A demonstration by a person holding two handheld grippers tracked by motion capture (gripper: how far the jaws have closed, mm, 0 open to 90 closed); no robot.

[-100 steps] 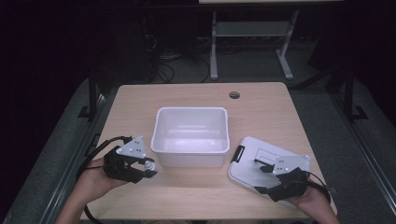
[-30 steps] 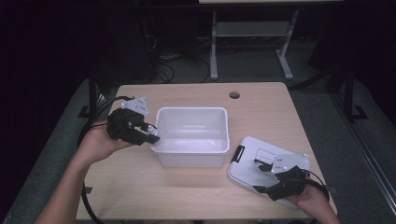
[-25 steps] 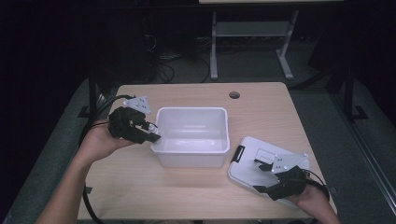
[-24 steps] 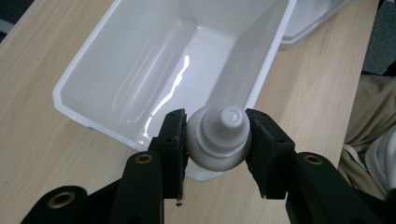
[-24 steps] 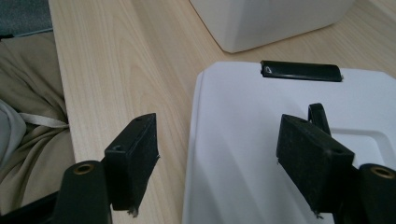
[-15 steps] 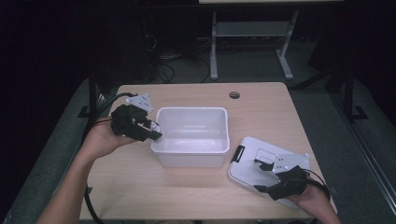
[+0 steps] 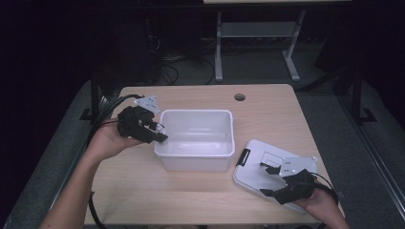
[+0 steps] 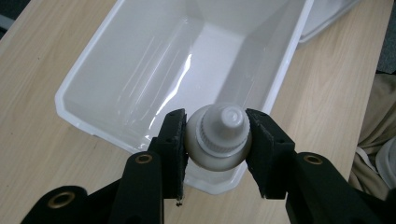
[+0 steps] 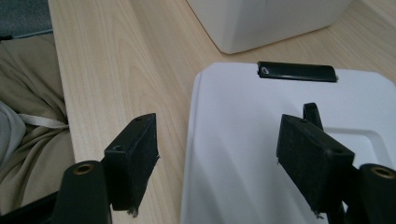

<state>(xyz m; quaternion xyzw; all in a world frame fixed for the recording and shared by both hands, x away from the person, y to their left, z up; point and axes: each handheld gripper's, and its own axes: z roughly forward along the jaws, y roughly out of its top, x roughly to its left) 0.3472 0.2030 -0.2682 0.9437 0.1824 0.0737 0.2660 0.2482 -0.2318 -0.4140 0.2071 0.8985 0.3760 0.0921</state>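
At nine o'clock of the white bin, my left gripper clamps a small white bottle by its shoulder; it looks light, slippery plastic. My right gripper gapes empty over the lid.

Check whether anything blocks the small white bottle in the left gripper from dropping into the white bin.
Nothing visible does. The left gripper holds the bottle over the near rim of the bin, whose open top and inside look empty. The lid lies on the table beside the bin, near the right gripper.
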